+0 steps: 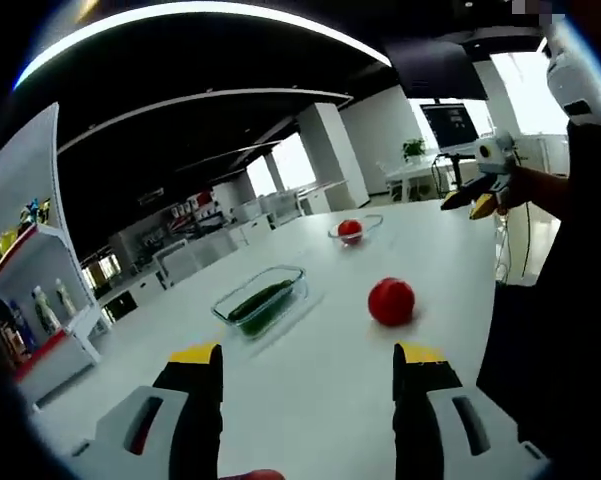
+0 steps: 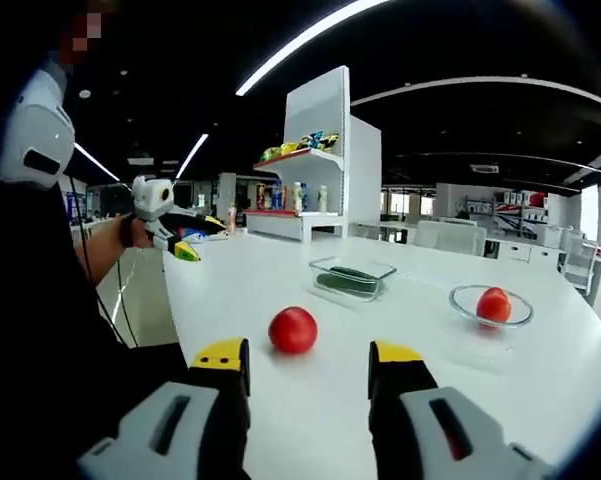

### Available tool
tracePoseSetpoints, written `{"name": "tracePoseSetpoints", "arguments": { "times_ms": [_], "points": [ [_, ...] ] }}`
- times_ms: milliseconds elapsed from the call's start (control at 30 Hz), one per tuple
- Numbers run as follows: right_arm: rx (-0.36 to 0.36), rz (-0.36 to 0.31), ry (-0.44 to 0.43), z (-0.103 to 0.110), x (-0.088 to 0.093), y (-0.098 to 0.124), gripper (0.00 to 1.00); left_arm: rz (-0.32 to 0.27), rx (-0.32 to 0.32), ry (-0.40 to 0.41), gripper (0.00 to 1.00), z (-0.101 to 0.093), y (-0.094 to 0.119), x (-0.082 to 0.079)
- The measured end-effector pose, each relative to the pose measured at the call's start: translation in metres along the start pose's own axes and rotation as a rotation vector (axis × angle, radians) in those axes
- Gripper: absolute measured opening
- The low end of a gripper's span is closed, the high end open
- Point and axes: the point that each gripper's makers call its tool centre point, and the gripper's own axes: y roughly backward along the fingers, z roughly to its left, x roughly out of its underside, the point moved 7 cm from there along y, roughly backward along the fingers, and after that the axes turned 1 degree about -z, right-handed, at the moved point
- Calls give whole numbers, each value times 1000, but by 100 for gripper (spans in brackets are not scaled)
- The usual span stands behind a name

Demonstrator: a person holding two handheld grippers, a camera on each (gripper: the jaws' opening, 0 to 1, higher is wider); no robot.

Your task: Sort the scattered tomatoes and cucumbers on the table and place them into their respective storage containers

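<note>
Jaws of the right gripper stand wide apart with nothing between them, yellow tips up over the white table. Just ahead of those tips, a little toward the left jaw, sits the loose tomato, round, so no long axis governs how the jaws must turn. Beyond it and further right lies the round glass bowl with a second tomato already in it; between the two, further out, is the rectangular glass container holding a cucumber.

In the left gripper view, the left gripper is likewise released and empty. From its tips the same loose tomato lies ahead, off toward the right jaw; the rectangular container with the cucumber sits ahead toward the left jaw, and the round bowl with its tomato is well beyond.

Judging by both views, the loose tomato looks closer to the right gripper's tips and more nearly centred between them, and the bowl lies on that gripper's far side, so the right hand seems better placed to take it with a short forward reach and carry it onward to the bowl.
</note>
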Motion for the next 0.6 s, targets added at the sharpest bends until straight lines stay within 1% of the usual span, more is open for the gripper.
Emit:
{"name": "tracePoseSetpoints", "arguments": {
  "times_ms": [100, 133, 233, 300, 367, 433, 467, 533, 600],
  "points": [
    [14, 25, 15, -1, 4, -1, 46, 0, 74, 86, 70, -15, 6, 0],
    [14, 29, 13, -1, 4, -1, 47, -4, 81, 100, 70, -18, 8, 1],
    [10, 39, 5, -1, 5, -1, 48, -19, 67, 88, 69, -25, 15, 5],
    [9, 46, 5, -1, 5, 0, 50, -43, 68, 100, 69, -26, 19, 6],
    [13, 48, 6, -3, 4, 0, 53, -74, 91, 142, 69, -27, 22, 2],
    [14, 34, -4, -5, 2, -1, 54, -100, 103, 137, 69, -25, 26, -5],
    [13, 29, -8, -5, 2, -2, 56, -116, 97, 137, 69, -22, 26, -8],
    [6, 25, -12, -4, 3, -8, 59, -123, 96, 138, 69, -19, 25, -10],
    [-30, 66, -2, 1, 10, -20, 59, -124, 103, 134, 69, -19, 24, -9]
  ]
}}
